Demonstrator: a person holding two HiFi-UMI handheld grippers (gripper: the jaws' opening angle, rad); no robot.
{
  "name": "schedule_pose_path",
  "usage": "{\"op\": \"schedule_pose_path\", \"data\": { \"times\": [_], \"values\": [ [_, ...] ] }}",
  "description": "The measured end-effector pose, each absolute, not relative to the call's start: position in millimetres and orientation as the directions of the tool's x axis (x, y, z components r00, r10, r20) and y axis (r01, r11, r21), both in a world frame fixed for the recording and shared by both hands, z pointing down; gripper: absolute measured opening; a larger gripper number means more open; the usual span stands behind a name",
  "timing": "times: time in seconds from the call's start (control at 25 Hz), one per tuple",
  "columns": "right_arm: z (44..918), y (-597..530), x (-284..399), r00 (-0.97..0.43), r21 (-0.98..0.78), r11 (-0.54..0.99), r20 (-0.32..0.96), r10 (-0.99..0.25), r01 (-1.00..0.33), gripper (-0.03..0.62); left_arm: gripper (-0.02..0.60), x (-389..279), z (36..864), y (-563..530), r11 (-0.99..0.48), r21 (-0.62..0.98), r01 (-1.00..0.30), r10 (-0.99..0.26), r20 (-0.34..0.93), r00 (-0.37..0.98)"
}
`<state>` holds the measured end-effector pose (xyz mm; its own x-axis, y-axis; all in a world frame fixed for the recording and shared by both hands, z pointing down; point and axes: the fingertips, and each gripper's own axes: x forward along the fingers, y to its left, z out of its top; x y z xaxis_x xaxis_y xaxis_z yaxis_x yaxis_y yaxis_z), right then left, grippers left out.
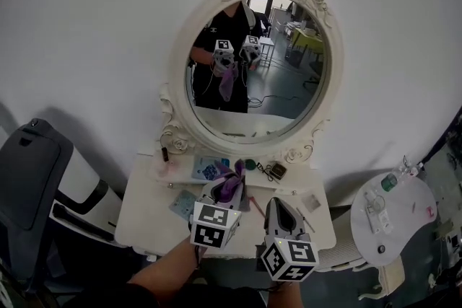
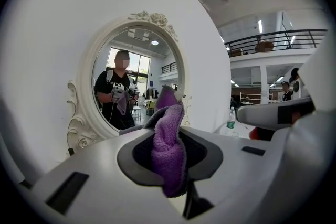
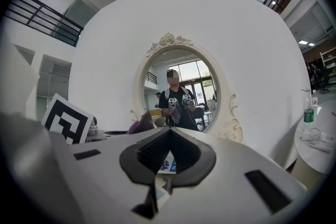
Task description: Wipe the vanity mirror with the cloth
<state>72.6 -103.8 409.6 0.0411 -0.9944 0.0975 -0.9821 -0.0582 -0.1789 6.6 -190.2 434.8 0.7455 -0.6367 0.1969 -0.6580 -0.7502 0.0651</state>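
An oval vanity mirror (image 1: 256,65) in a white carved frame hangs on the wall above a white vanity table (image 1: 144,216). My left gripper (image 1: 228,189) is shut on a purple cloth (image 1: 232,182), held low over the table and well short of the glass. In the left gripper view the cloth (image 2: 169,149) bunches between the jaws, with the mirror (image 2: 139,76) ahead to the left. My right gripper (image 1: 277,204) is beside it, shut and holding nothing. The right gripper view shows its closed tip (image 3: 169,131), the mirror (image 3: 181,94) ahead, and the cloth (image 3: 140,124) to the left.
Small items lie on the vanity top, among them a blue card (image 1: 209,171) and a little bottle (image 1: 164,154). A round white side table (image 1: 404,209) with bottles stands at the right. A dark padded chair (image 1: 29,184) stands at the left.
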Motion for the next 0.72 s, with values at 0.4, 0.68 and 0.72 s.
{"op": "schedule_pose_path", "data": {
  "times": [0.4,0.68,0.72],
  "values": [
    [427,-179,74,-0.066,-0.131,0.048,0.139,-0.988,-0.99,0.005,0.064,3,450,-253,-0.67,0.068,-0.739,-0.71,0.23,0.665],
    [413,-227,112,-0.175,-0.15,0.158,0.108,-0.979,-0.976,0.005,0.064,38,431,-291,-0.607,0.033,-0.794,-0.774,0.202,0.6],
    [412,-233,118,-0.191,-0.155,0.174,0.106,-0.976,-0.972,0.005,0.064,43,427,-296,-0.597,0.026,-0.802,-0.784,0.195,0.59]
  ]
}}
